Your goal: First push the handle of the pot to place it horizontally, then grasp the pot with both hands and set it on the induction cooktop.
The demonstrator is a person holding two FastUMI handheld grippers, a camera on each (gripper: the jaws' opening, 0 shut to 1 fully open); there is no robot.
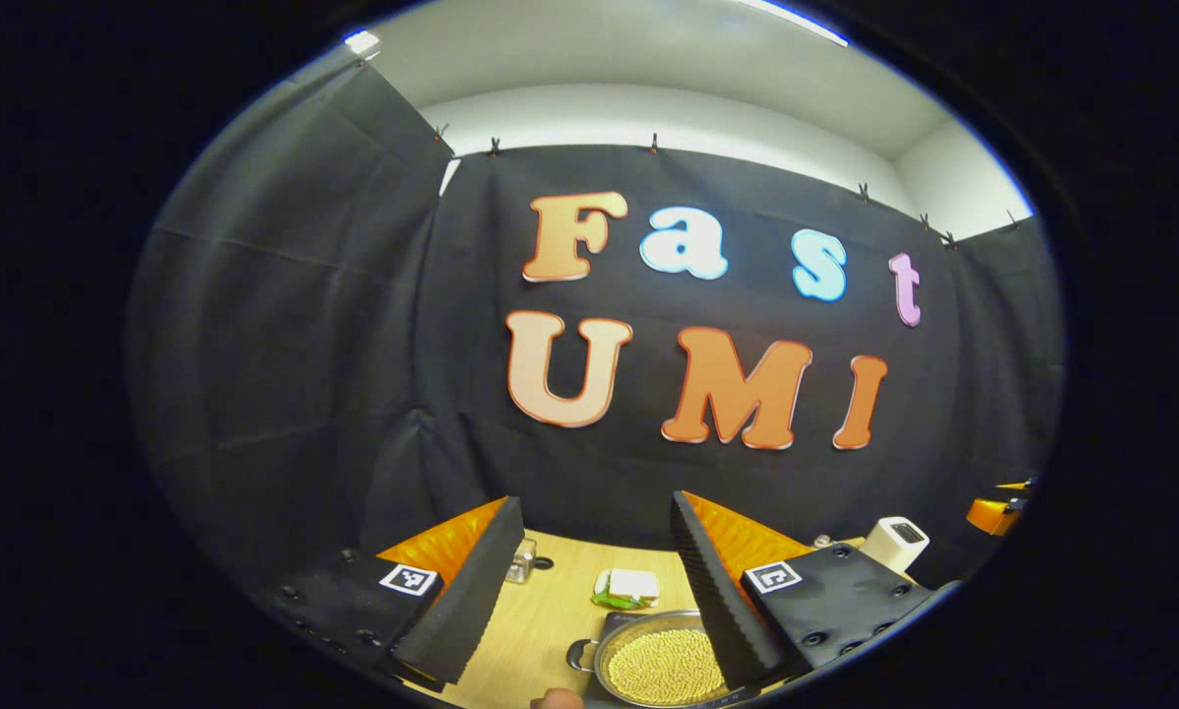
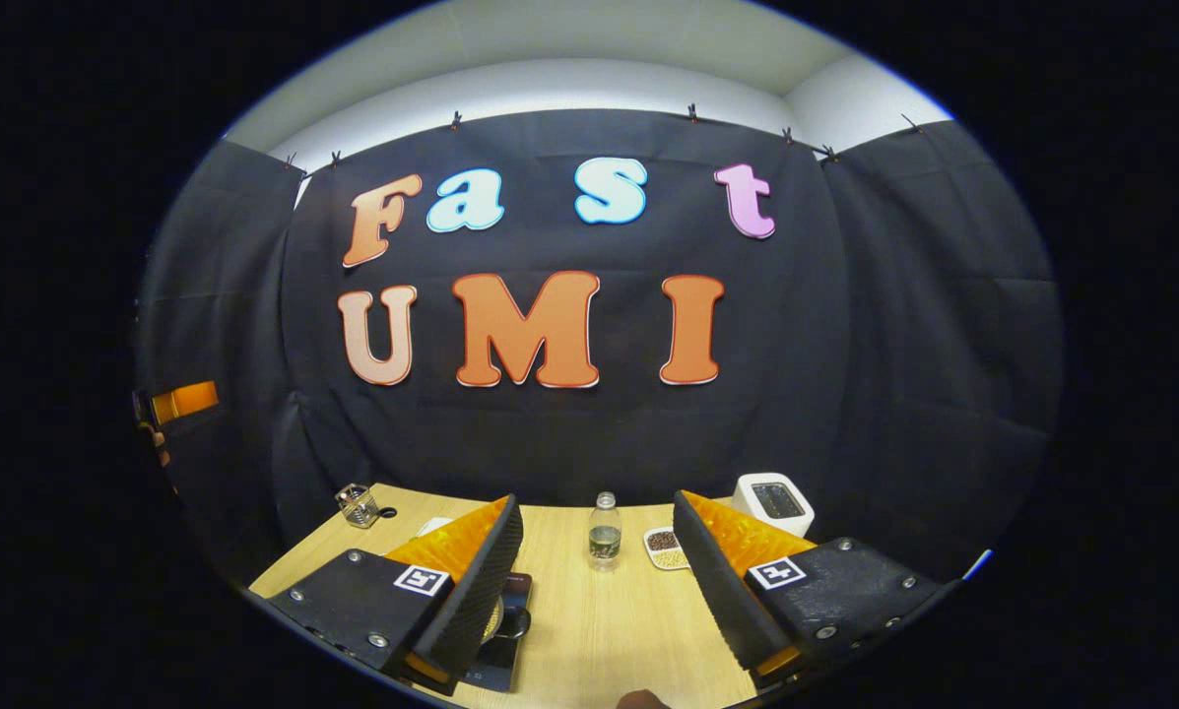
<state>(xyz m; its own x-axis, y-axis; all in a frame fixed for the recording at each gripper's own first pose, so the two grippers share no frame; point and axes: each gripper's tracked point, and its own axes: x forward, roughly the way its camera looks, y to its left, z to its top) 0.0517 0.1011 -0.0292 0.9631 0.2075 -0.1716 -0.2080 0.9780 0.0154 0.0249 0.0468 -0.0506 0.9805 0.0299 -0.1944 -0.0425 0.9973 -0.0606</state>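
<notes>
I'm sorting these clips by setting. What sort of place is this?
Likely a staged kitchen tabletop inside a recording booth: a wooden table backed by black cloth clipped up as walls, with a pot full of yellow beans, a water bottle and a small white appliance set out.

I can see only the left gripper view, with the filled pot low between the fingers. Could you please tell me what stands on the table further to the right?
Observer: A clear bottle stands upright on the table, straight ahead of the right gripper.
Operator: Thank you. Is anything beside it?
Observer: A small dish of beans lies just to its right in the right gripper view, apart from it.
Operator: And is the right gripper open?
Observer: Yes, its fingers are spread wide and hold nothing.
</notes>
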